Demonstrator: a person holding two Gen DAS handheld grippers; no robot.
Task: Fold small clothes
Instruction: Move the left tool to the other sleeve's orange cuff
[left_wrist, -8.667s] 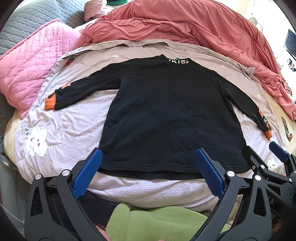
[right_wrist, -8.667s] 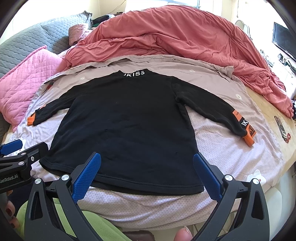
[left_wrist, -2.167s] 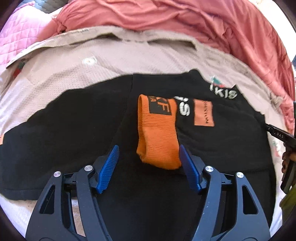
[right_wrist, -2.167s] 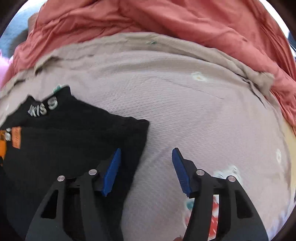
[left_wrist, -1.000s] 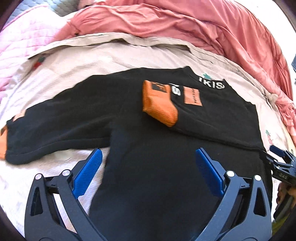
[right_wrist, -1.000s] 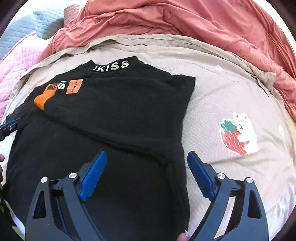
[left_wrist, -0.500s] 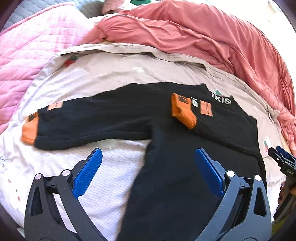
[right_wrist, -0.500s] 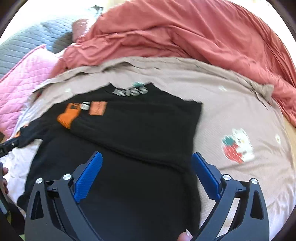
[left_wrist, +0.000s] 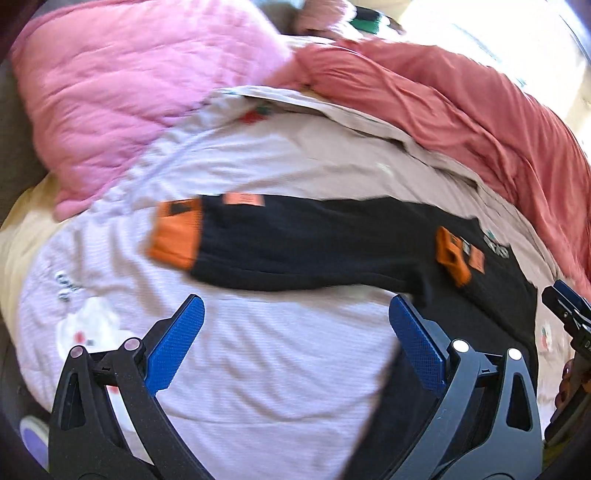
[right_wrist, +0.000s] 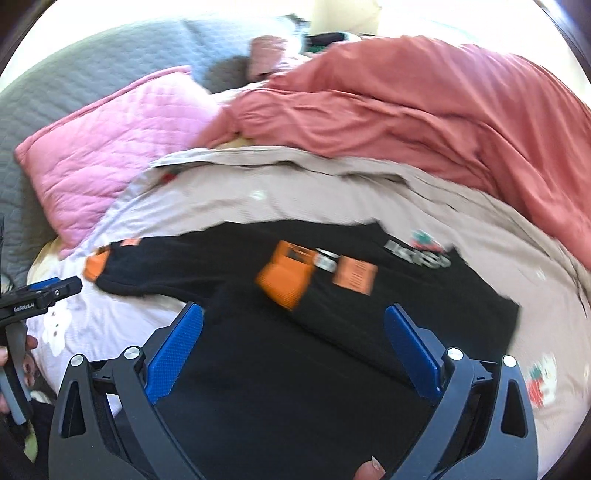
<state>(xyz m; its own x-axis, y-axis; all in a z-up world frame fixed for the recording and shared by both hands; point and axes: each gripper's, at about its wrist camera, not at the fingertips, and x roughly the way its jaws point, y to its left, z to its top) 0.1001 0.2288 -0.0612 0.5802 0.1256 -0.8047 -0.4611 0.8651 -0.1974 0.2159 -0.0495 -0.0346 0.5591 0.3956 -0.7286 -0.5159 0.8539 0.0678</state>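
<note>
Bed (right_wrist: 332, 192) in pale printed sheet, black top (right_wrist: 295, 369) flat, pink pillow (right_wrist: 122, 147), red duvet (right_wrist: 424, 110)

Black sweater (right_wrist: 295, 369) flat, one orange-cuffed sleeve (right_wrist: 288, 277) folded across.

One black long-sleeved top (right_wrist: 280, 373) spread on one pale lilac printed sheet (right_wrist: 295, 195). Two ribbed orange cuffs: one folded onto the chest (right_wrist: 286, 278), one at far left (right_wrist: 95, 266). One quilted pink pillow (right_wrist: 110, 147) far left, one rumpled coral duvet (right_wrist: 424, 110) far right. Two blue-padded black grippers: left (left_wrist: 293, 350), right (right_wrist: 293, 350).
</note>
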